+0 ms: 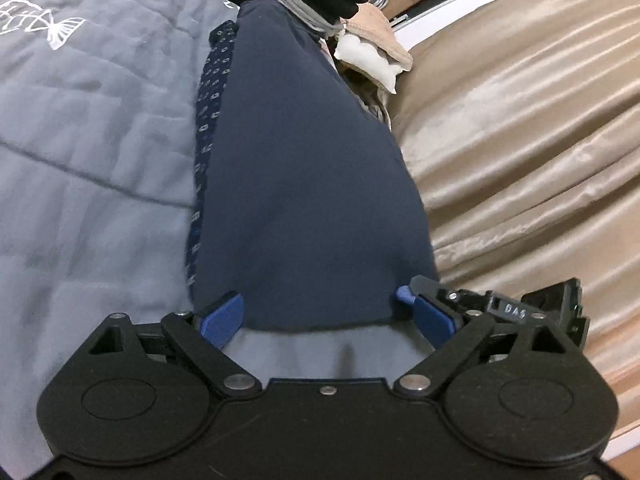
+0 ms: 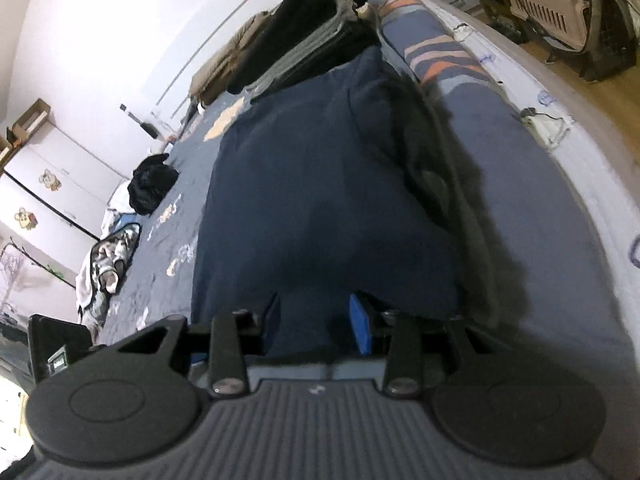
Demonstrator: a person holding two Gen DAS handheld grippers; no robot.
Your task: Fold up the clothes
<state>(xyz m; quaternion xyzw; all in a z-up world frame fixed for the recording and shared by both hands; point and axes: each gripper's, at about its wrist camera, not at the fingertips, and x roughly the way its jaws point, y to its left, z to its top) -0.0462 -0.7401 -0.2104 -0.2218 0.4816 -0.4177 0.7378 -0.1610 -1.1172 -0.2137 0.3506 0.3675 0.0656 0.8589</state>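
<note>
We see a navy garment [image 1: 304, 184] lying flat and lengthwise on the bed's grey quilt [image 1: 88, 128], its near hem at our tools. Left tool [image 1: 324, 304]: jaws spread wide either side of the hem, pads clear of cloth. Right tool [image 2: 314, 320]: jaws half closed with navy fabric between them; we cannot tell whether they pinch. Folded dark clothes [image 2: 316, 44] stack at the garment's far end.
</note>
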